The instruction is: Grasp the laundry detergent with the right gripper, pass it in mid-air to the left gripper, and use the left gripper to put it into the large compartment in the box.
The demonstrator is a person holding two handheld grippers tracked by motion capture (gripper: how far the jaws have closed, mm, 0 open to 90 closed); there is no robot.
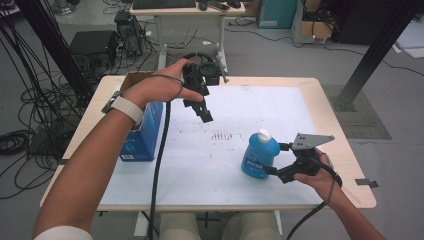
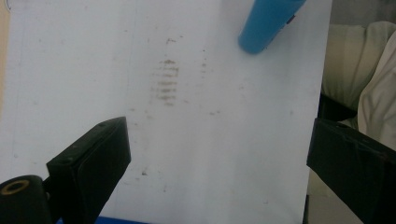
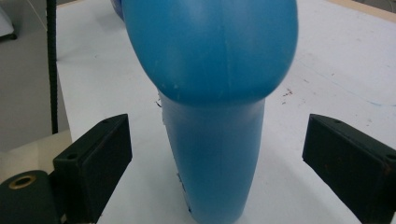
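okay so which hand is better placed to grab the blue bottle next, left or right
Right. The right gripper sits beside the blue bottle, open jaws either side of it, not yet pressing. The left gripper hangs open above mid-table, away from it.

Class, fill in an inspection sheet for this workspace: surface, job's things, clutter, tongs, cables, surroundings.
Surface: white sheet on a light wooden table, with a patch of brown smudges.
Job's things: blue plastic bottle with white cap, upright.
Clutter: blue cardboard box, open, at the left edge.
Tongs: left tongs open, raised above the sheet; right tongs open, jaws either side of the bottle, not pressing.
Cables: one trails from each of the tongs; black bundles lie on the floor at left.
Surroundings: desk with keyboard behind; black frame posts.
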